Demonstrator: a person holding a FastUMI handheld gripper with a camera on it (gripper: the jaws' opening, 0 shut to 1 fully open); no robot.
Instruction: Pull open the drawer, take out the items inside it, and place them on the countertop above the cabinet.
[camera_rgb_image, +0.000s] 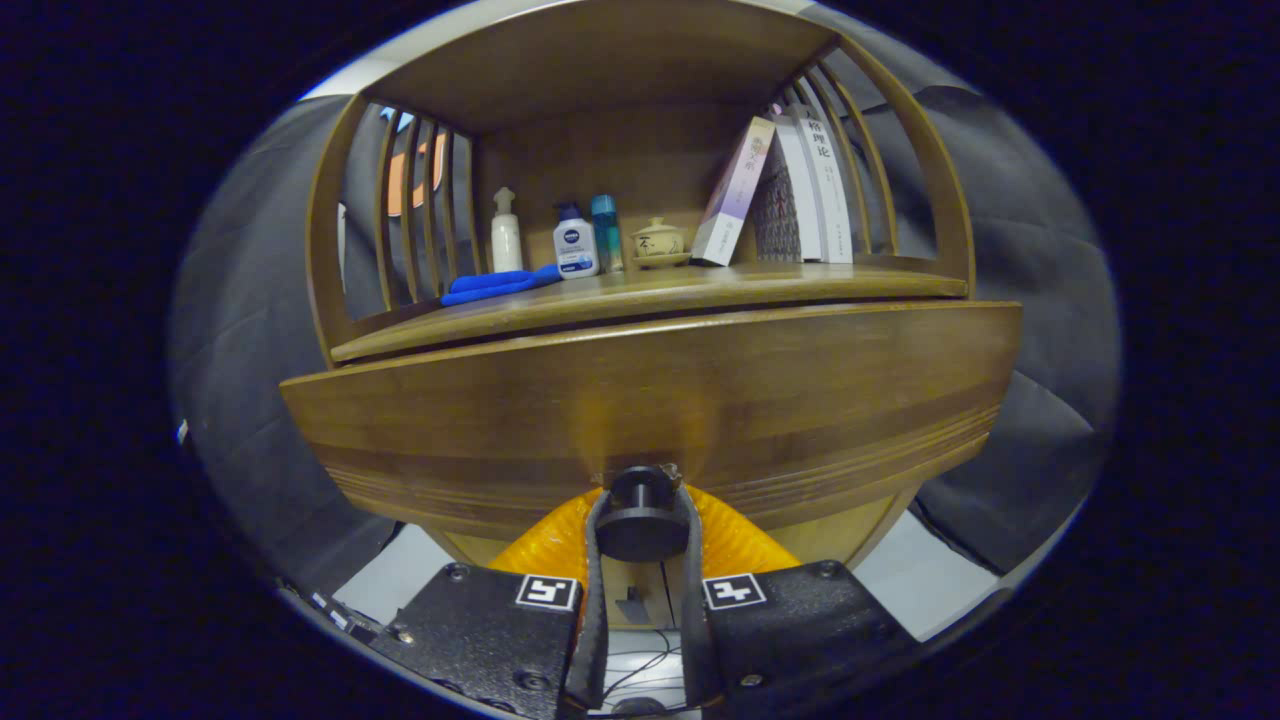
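The gripper (641, 515) clamps the drawer knob (641, 520) of the wooden drawer (650, 400), opening step underway; next, a straight pull back.

Drawer front (650, 400) is blocking the drawer's inside, so contents cannot be told. The gripper (641, 520) fingers are closing on the drawer knob (640, 515), covering its sides; the knob's stem is barely showing. Cabinet body below the drawer is sitting mostly behind the fingers and mount. Books (790, 190) on the countertop (700, 285) are overlapping, the rear ones partly hidden. Small bottles (577, 240) and a lidded cup (658, 242) are reading too small for detail.
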